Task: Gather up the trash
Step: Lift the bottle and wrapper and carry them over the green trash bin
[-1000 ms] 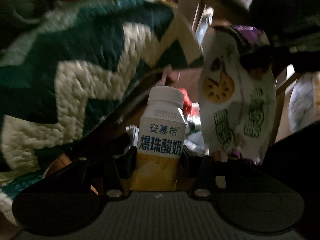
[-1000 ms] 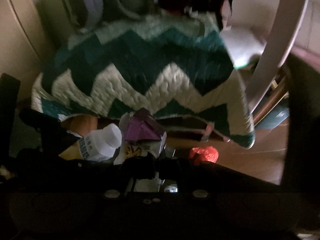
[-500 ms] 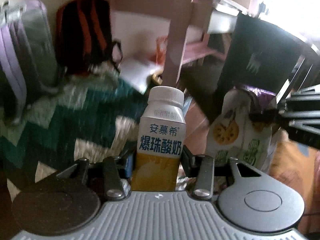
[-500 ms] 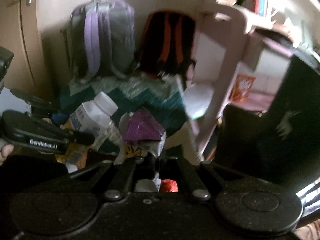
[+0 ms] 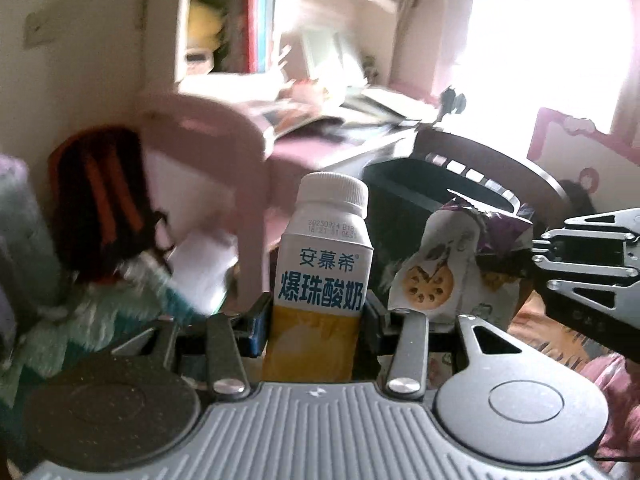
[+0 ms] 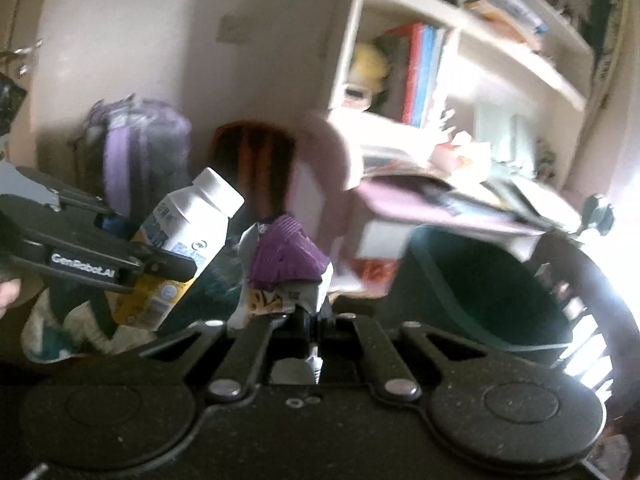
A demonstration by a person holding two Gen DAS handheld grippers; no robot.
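Observation:
My left gripper [image 5: 316, 316] is shut on a white and yellow yogurt drink bottle [image 5: 322, 280] with blue Chinese lettering, held upright by its lower body. The same bottle [image 6: 184, 248] shows tilted at the left of the right wrist view, clamped in the left gripper [image 6: 160, 272]. My right gripper [image 6: 310, 320] is shut on a crumpled white and purple snack wrapper [image 6: 286, 276]. In the left wrist view that wrapper [image 5: 444, 276], printed with a biscuit, hangs from the right gripper [image 5: 520, 264] just right of the bottle. A dark round bin [image 6: 492, 288] with a black liner stands open ahead on the right.
A pink chair [image 5: 224, 152] and a cluttered pink desk [image 5: 320, 136] stand ahead, with a bookshelf [image 6: 440, 60] above. Black-orange [image 5: 100, 204] and purple [image 6: 140, 152] backpacks lean on the wall. A green zigzag blanket [image 5: 100, 320] lies low left. Bright window glare fills the right.
Both grippers have risen from near the floor and blanket, keeping their bottle and wrapper. The views tilted up, so the chair, desk, shelf and bin have come into sight.

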